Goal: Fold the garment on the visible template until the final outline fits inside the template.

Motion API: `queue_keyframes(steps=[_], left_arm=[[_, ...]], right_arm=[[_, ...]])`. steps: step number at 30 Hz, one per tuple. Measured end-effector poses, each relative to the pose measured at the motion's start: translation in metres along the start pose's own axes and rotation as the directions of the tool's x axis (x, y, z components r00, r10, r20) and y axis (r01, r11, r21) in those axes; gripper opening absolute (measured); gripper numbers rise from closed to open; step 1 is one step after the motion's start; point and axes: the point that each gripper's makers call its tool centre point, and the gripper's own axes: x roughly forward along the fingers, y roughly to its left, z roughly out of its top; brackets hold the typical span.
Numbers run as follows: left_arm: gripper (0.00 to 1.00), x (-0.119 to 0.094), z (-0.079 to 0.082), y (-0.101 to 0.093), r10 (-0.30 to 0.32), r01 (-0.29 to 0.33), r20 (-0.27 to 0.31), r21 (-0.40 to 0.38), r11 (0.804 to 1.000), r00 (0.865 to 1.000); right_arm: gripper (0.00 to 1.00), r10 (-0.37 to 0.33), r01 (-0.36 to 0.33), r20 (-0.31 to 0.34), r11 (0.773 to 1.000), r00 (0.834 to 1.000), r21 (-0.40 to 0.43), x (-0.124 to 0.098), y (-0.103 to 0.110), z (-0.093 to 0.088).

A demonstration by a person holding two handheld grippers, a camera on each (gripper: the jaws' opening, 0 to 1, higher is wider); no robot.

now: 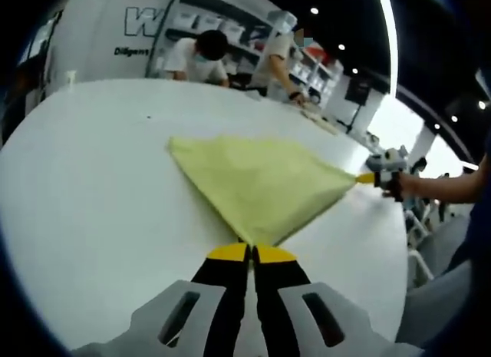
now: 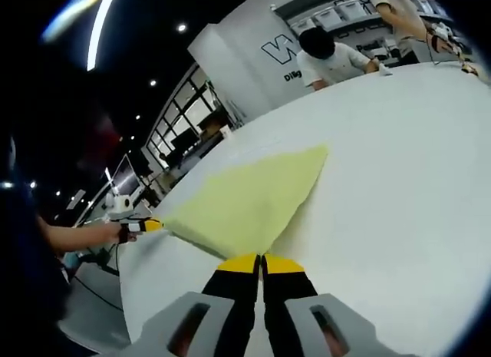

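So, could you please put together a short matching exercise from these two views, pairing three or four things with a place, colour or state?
Column one:
1. garment
2. left tool
3. right tool
4. table

Column two:
A. white, bearing the cloth
B. yellow-green, lying spread with a free corner pointing away
C. shut on a cloth corner, with the other tool seen at the right of its view
D. shut on a cloth corner, with the other tool seen at the left of its view

Pairs: 1-B, 2-C, 3-D, 4-A
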Motion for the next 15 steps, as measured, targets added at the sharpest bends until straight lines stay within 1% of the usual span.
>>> queue_keyframes(steps=[2,3,5,7,11,14,15], left_arm=[[0.01,-0.004,-0.003,-0.001,0.0,0.0,0.001,-0.003,1.0,1.0],[0.0,-0.008,-0.005,0.002,0.001,-0.001,0.002,-0.007,1.0,1.0],[0.0,-0.019,-0.012,-0.004,-0.002,0.002,0.008,-0.02,1.0,1.0],[0.0,-0.03,-0.016,-0.002,-0.005,0.005,0.01,-0.023,1.0,1.0],[0.0,-0.048,-0.03,-0.008,-0.018,0.017,-0.003,-0.026,1.0,1.0],[0.0,-0.06,-0.04,-0.014,-0.022,0.022,-0.015,-0.023,1.0,1.0],[0.0,-0.066,-0.044,-0.019,-0.028,0.027,-0.021,-0.02,0.999,0.999]], right_arm=[[0.0,0.004,-0.004,-0.004,1.0,1.0,0.006,-0.001,0.004,-0.003],[0.0,0.011,-0.011,-0.008,1.0,1.0,0.012,-0.003,0.011,-0.007],[0.0,0.028,-0.027,-0.012,0.999,1.0,0.021,-0.006,0.019,-0.013],[0.0,0.039,-0.038,-0.018,0.999,0.999,0.024,-0.009,0.027,-0.02],[0.0,0.054,-0.053,-0.028,0.998,0.998,0.046,-0.015,0.038,-0.037],[0.0,0.062,-0.06,-0.029,0.997,0.998,0.058,-0.017,0.045,-0.043],[0.0,0.067,-0.065,-0.033,0.996,0.997,0.061,-0.019,0.05,-0.048]])
